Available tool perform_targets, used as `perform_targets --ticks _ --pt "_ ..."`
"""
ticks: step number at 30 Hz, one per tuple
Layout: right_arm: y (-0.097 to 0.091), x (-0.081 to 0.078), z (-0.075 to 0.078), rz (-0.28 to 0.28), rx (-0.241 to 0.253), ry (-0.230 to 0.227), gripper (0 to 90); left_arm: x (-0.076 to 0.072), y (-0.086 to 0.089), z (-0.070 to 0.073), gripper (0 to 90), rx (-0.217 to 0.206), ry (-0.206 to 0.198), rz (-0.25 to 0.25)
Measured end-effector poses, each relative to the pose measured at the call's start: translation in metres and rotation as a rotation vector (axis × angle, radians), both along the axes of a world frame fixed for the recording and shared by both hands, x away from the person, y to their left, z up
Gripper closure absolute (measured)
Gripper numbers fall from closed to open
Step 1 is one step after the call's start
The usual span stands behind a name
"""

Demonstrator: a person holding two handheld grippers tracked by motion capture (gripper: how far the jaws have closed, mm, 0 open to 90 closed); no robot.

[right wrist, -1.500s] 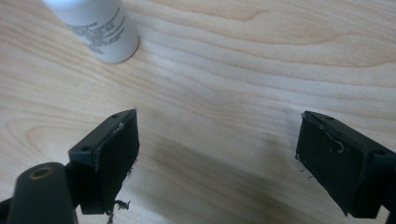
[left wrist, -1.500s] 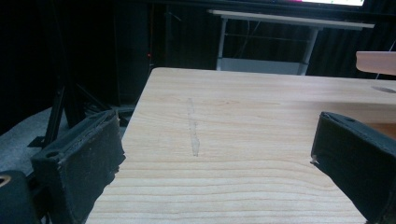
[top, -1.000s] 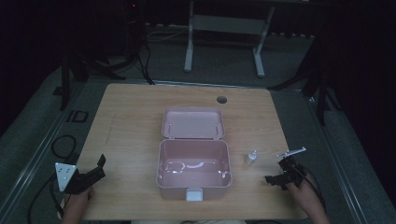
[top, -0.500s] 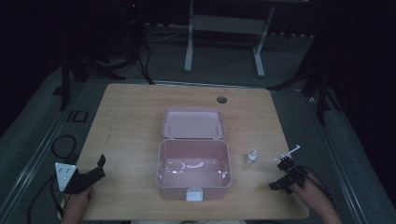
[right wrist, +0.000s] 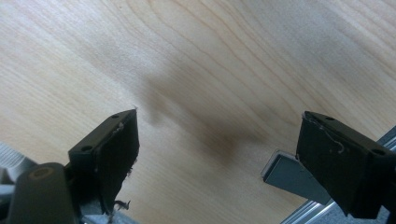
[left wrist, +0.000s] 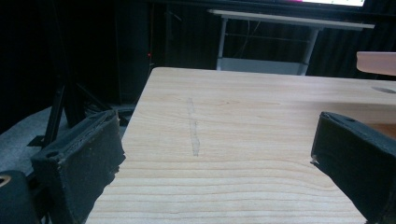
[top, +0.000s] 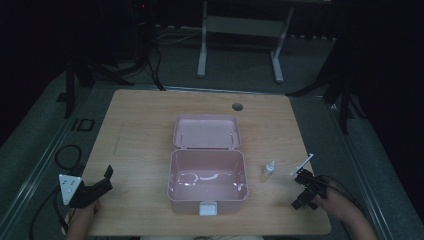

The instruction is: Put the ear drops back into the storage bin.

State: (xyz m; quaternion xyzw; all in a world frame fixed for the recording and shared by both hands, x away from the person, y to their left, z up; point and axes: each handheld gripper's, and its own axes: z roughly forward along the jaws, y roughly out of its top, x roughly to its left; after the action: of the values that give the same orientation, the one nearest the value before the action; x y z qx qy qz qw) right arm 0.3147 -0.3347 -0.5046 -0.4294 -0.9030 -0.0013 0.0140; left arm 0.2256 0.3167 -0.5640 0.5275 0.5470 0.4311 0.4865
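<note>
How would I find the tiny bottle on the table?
Look at the open pink box in the middle of the wooden table. Just right of it stands the little bottle, upright. The white stick beside it lies flat.

Pale wooden tabletop (top: 145,145) with a round grommet hole (top: 237,106) near its far edge. At centre lies an open pink box (top: 207,182), lid (top: 206,132) folded back flat. Right of it stands a small white bottle (top: 269,169), beside a thin white stick (top: 303,164).
</note>
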Motion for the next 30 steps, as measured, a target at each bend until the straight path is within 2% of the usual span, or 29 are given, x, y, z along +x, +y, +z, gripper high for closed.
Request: perform_targets --ticks 4,5,9,12,16,19,25,27,30 --pt "0.002 0.0 0.001 0.01 -0.004 0.02 12.7 0.0 0.0 0.0 2.4 0.0 0.0 -0.001" --pt "0.003 0.001 0.001 0.018 -0.002 0.047 12.4 0.0 0.0 0.0 2.4 0.0 0.0 -0.001" --pt "0.006 0.002 0.001 0.04 -0.015 0.078 11.8 0.0 0.0 0.0 2.4 0.0 0.0 0.0" --pt "0.008 0.004 0.001 0.054 -0.015 0.088 11.5 0.0 0.0 0.0 2.3 0.0 0.0 -0.001" --pt "0.009 0.006 0.001 0.064 -0.019 0.091 11.5 0.0 0.0 0.0 2.3 0.0 0.001 0.0" --pt "0.014 0.011 0.004 0.079 -0.019 0.07 11.5 0.0 0.0 0.0 2.4 0.001 0.001 -0.001" --pt "0.023 0.018 0.007 0.093 -0.012 0.063 11.6 0.0 0.0 0.0 2.4 0.001 0.002 -0.001" --pt "0.029 0.023 0.008 0.105 -0.03 0.054 11.6 0.0 0.0 0.0 2.4 0.001 0.002 -0.002" --pt "0.036 0.03 0.008 0.11 -0.034 0.061 11.6 0.0 0.0 0.0 2.4 0.002 0.003 -0.002"
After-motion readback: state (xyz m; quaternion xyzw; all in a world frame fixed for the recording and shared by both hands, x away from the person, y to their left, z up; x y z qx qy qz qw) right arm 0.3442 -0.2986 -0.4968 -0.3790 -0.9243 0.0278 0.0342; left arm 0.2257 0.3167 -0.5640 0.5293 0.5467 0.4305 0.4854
